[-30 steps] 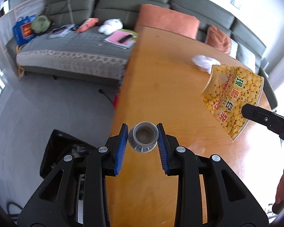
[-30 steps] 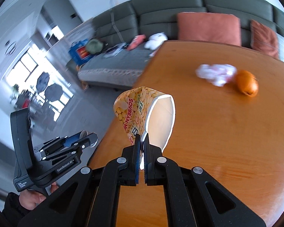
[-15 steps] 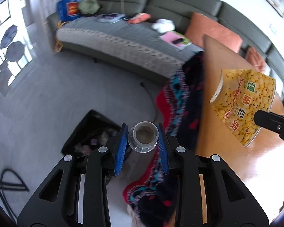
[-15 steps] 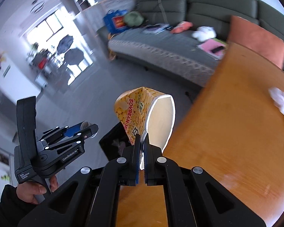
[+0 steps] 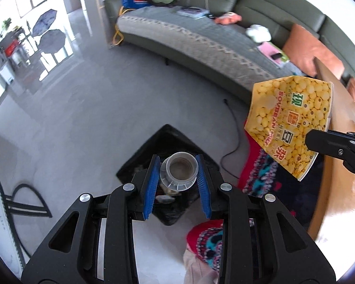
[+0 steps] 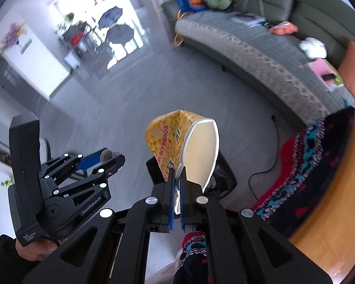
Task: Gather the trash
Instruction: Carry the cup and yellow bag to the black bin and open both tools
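Observation:
My left gripper (image 5: pixel 177 172) is shut on a small grey plastic bottle (image 5: pixel 180 172), seen neck-on, and holds it over a black-lined trash bin (image 5: pixel 142 156) on the floor. My right gripper (image 6: pixel 176 182) is shut on the rim of a crushed yellow soybean-print paper cup (image 6: pixel 170 142), held in the air above the same bin (image 6: pixel 224 179). The cup also shows in the left wrist view (image 5: pixel 288 120), right of the bin. The left gripper shows in the right wrist view (image 6: pixel 99 158) at the left.
A wooden table edge (image 5: pixel 338 108) runs along the right, with a red patterned cloth (image 5: pixel 260 165) below it. A grey-green sofa (image 5: pixel 201 33) with clutter stands at the back. A black cable (image 5: pixel 234 132) lies on the grey floor.
Both grippers have swung left off the table, carrying the bottle and the cup, and now hang over the floor above the trash bin.

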Motion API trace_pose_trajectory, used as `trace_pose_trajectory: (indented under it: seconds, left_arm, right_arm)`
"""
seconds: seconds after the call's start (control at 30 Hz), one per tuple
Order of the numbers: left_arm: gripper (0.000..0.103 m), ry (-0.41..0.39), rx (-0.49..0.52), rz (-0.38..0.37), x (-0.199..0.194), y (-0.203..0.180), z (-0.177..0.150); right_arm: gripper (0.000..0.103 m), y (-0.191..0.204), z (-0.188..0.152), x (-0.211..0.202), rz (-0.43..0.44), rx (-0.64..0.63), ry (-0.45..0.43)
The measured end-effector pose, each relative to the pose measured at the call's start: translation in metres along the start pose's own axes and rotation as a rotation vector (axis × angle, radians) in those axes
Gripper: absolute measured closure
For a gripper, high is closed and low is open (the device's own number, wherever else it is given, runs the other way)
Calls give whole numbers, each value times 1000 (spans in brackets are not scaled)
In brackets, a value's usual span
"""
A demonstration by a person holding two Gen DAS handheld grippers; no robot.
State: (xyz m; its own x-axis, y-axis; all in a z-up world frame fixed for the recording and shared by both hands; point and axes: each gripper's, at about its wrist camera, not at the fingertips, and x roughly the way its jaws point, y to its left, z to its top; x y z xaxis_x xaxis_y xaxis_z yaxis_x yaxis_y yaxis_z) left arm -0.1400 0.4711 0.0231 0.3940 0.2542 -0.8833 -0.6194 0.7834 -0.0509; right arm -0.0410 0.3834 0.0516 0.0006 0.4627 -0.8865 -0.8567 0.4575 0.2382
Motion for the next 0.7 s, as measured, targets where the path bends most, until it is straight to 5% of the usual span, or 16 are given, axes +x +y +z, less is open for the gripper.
trace_pose_trajectory:
  seconds: [0.03, 0.07, 0.1, 0.13, 0.2, 0.7]
  left_arm:
    - [72, 17, -2, 14, 4, 5, 3]
    - [60, 43, 1, 28, 9, 9, 5]
    - [24, 59, -2, 50, 13, 13, 8]
    - [9, 49, -14, 83, 14, 18, 10]
    - [6, -1, -37, 126, 11, 28, 14]
    - [6, 28, -67, 107, 16, 34, 13]
  right_arm:
    - [92, 6, 8, 9, -11, -8, 31]
    - [85, 10, 12, 13, -17, -13, 37]
    - [80, 13, 17, 17, -24, -24, 35]
    - [69, 16, 21, 20, -30, -31, 32]
    - [65, 18, 26, 22, -31, -31, 20]
    - [65, 4, 22, 10, -15, 15, -1]
